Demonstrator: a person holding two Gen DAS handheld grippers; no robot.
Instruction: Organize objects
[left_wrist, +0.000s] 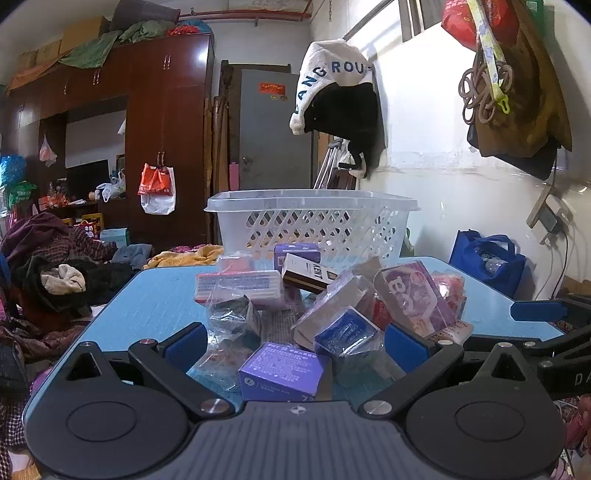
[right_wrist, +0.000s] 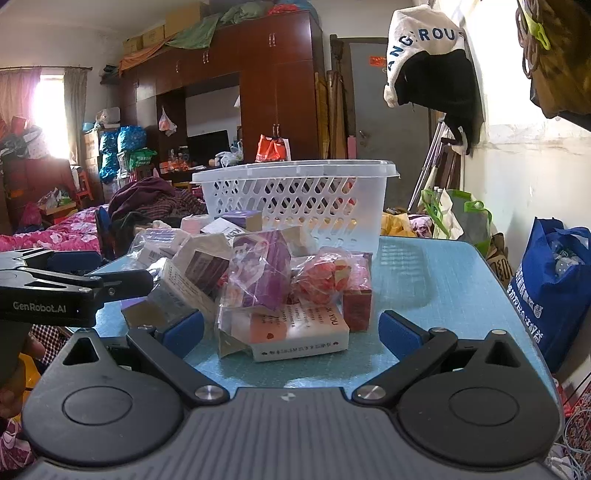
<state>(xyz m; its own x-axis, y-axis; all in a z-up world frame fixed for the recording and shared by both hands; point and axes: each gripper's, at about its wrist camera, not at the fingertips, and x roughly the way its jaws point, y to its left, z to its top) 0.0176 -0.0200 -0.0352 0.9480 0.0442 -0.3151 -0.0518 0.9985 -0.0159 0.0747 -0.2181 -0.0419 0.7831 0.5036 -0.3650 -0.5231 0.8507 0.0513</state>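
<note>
A heap of small boxes and plastic-wrapped packets (left_wrist: 325, 306) lies in the middle of the blue desk (left_wrist: 155, 295). Behind it, at the far edge, stands a white lattice basket (left_wrist: 314, 221). The left gripper (left_wrist: 295, 341) is spread wide and grips nothing; a purple box (left_wrist: 282, 373) sits between its blue pads at the near side of the heap. The right gripper (right_wrist: 291, 332) is likewise wide open and empty, low over the desk, with a white-and-pink box (right_wrist: 299, 332) lying between its fingers. A KENT carton (left_wrist: 308, 278) leans near the basket.
</note>
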